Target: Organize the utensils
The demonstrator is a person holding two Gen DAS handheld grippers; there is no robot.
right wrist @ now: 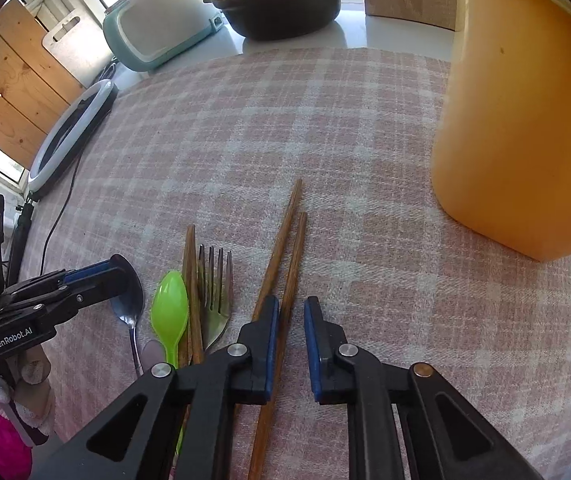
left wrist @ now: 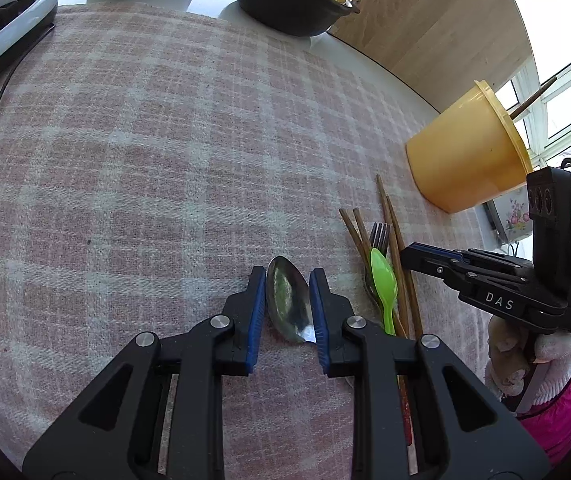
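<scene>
The metal spoon [left wrist: 288,304] lies on the plaid-covered counter [left wrist: 145,160]; it is judged light, stiff and slippery, and is framed at the bowl by the left claw [left wrist: 287,312], pads touching its edges. A stiff, light wooden chopstick [right wrist: 285,300] lies between the right claw [right wrist: 290,344] jaws, one pad touching, the other clear, near the yellow holder [right wrist: 517,120]. "DAS" and "GenRobot.AI" are read on the claws.

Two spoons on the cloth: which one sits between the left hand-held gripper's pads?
The metal spoon; the green plastic spoon lies apart, among the chopsticks and fork.
</scene>
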